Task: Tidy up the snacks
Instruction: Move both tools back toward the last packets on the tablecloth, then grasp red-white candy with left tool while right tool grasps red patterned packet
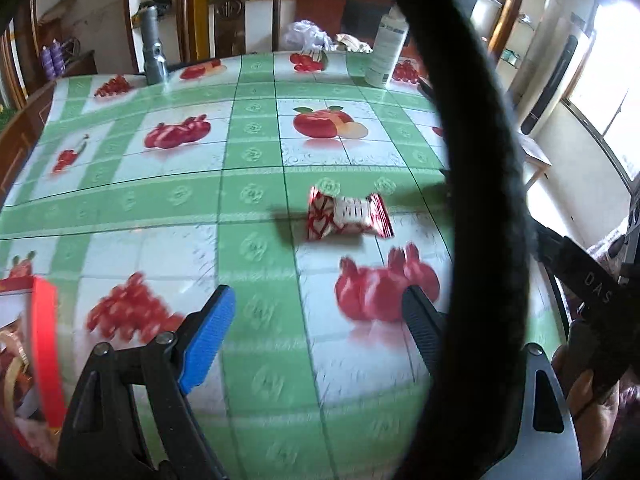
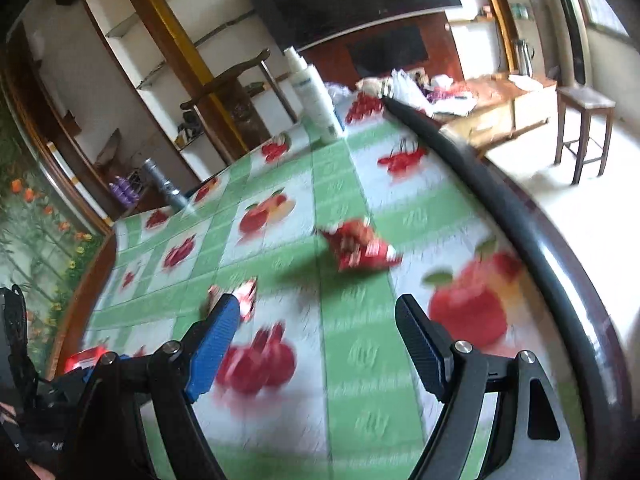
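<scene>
Bare tabletop [image 1: 256, 184] ahead of the left gripper [image 1: 320, 312] up to the snack packet [image 1: 348, 216] at 12 o'clock; thick black cable [image 1: 480, 160] barring 3 o'clock, red box [image 1: 44, 344] crowding 9 o'clock. Ahead of the right gripper [image 2: 320, 320], second packet [image 2: 360, 248] at 12 o'clock, bottle [image 2: 316, 96] far beyond, open cloth between.

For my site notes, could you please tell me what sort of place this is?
Most likely a home living or dining room: a table under a fruit-print tablecloth, a wooden chair behind it, and a wooden stool near a window.
</scene>
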The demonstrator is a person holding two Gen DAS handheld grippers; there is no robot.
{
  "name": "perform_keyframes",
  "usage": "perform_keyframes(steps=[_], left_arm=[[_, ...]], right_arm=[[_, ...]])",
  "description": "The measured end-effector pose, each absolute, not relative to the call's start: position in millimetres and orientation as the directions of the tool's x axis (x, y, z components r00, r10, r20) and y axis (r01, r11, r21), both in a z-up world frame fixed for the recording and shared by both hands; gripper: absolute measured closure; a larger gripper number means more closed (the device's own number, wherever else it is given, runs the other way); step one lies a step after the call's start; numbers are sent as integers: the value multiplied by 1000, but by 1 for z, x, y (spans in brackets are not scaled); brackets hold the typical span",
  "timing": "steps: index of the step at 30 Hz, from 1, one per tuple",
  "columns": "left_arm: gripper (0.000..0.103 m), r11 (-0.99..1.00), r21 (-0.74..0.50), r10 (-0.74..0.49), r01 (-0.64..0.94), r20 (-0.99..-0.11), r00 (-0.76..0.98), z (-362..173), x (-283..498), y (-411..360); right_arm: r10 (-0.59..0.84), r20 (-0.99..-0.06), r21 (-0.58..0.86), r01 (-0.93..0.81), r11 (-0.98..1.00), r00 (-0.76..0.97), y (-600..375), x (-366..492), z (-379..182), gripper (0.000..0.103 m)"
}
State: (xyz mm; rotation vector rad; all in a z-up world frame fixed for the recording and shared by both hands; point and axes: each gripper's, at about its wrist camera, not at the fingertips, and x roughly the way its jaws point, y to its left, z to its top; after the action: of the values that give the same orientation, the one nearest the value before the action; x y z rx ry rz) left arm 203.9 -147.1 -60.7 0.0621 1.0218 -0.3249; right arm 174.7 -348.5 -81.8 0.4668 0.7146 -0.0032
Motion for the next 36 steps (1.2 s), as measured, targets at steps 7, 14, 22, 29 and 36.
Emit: perform_keyframes(steps=[7,14,22,29,36], left_arm=[[18,946,-143,-268,290,-849,456,-72,237,-168],[18,955,-88,-211,283,-872,441,-93,266,-183],[80,943,15,-156,333,-862,482,-95,262,-189],[86,952,-40,-184,303,-867,463,-93,250,-160],[86,955,-92,-217,281,-863,457,-89,237,-135]], right_arm=[[122,-702,341,181,922,702,-348,216,-102,23],[87,-732,302,207,931,676,-351,228,-108,36],[77,-745,272,196,942,663,-343,226,-111,97],[119,-715,329,181,927,689,-344,208,-102,97],[65,-680,377,272,885,731,-359,216,-92,28]])
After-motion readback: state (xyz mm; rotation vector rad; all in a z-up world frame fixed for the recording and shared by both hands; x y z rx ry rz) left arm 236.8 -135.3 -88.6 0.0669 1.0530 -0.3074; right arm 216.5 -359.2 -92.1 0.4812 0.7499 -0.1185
